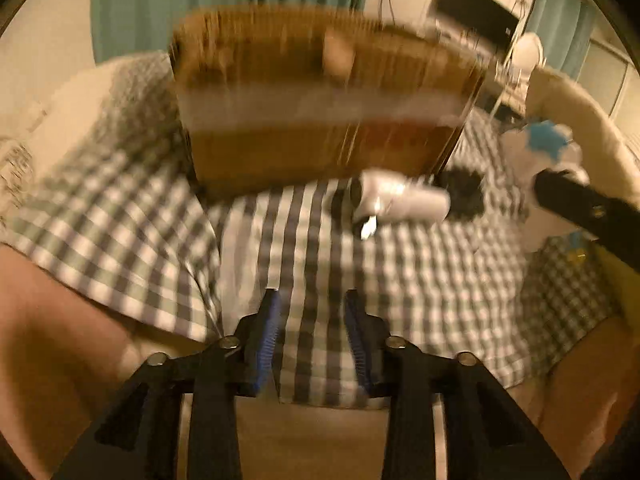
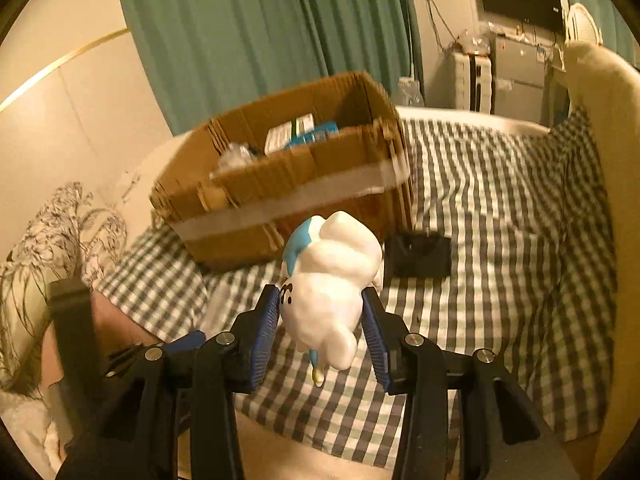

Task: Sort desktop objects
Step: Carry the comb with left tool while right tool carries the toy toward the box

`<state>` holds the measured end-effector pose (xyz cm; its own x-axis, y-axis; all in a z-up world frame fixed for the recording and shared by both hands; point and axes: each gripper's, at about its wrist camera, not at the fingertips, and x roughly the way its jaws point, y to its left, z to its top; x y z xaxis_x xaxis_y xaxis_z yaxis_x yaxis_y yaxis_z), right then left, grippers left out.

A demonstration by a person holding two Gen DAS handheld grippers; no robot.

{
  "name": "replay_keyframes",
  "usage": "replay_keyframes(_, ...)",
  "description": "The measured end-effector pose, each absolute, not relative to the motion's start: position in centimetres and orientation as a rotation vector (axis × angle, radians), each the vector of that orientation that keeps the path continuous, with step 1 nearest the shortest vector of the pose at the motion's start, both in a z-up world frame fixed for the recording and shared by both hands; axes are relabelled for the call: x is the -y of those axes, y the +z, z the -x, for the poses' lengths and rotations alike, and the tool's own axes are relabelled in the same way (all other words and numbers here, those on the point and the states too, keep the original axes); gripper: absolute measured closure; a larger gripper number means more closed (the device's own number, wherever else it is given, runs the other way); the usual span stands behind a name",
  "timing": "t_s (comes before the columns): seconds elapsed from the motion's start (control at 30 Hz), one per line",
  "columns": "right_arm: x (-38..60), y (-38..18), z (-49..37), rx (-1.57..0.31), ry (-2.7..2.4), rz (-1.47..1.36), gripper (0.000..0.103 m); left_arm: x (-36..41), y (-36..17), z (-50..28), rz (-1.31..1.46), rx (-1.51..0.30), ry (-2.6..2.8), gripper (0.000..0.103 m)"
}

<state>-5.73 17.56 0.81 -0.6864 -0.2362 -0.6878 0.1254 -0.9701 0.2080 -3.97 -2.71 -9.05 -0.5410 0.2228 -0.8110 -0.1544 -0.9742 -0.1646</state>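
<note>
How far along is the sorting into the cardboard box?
Done: the brown cardboard box already holds several packets. In hand: the right gripper clamps a white and blue figurine. The left gripper is open, empty. Left: a white cylindrical object and a black block on the checked cloth.

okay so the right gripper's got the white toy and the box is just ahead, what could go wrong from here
1. The white toy is rounded and sticks well past the right gripper, so it might slip or twist out before reaching the box.
2. The box is already partly filled, so the toy may land on other items and roll.
</note>
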Motion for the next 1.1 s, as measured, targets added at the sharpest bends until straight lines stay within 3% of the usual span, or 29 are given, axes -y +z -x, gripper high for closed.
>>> replay_keyframes(0.17,-17.9,-1.0,6.5,0.253,-2.679,-1.172,0.062,4.1,-11.6,6.4,1.433,0.151,2.603,0.046)
replay_keyframes(0.33,-18.3,-2.0,7.0,0.285,-2.652,-1.196,0.062,5.8,-11.7,7.1,1.424,0.318,2.609,0.046)
replay_keyframes(0.47,-18.8,-2.5,7.2,0.31,-2.64,-1.209,0.062,6.3,-10.2,5.2,1.386,0.252,2.705,0.045)
replay_keyframes(0.57,-18.9,-2.9,7.5,0.339,-2.629,-1.221,0.062,6.3,-10.6,5.4,1.446,0.19,2.732,0.038)
replay_keyframes(0.63,-18.8,-3.0,7.4,0.34,-2.621,-1.225,0.062,6.7,-12.4,6.7,1.596,0.232,2.663,0.044)
replay_keyframes(0.67,-18.7,-2.9,7.3,0.332,-2.619,-1.224,0.062,7.0,-12.6,6.9,1.6,0.237,2.68,0.06)
replay_keyframes(0.7,-18.6,-2.9,7.2,0.324,-2.62,-1.223,0.062,7.1,-12.5,7.0,1.595,0.248,2.683,0.069)
replay_keyframes(0.77,-18.6,-2.8,7.0,0.321,-2.624,-1.222,0.062,7.2,-12.3,6.9,1.585,0.266,2.661,0.076)
replay_keyframes(1.1,-18.6,-1.1,5.5,0.298,-2.667,-1.187,0.062,6.3,-8.6,4.4,1.367,0.186,2.703,0.077)
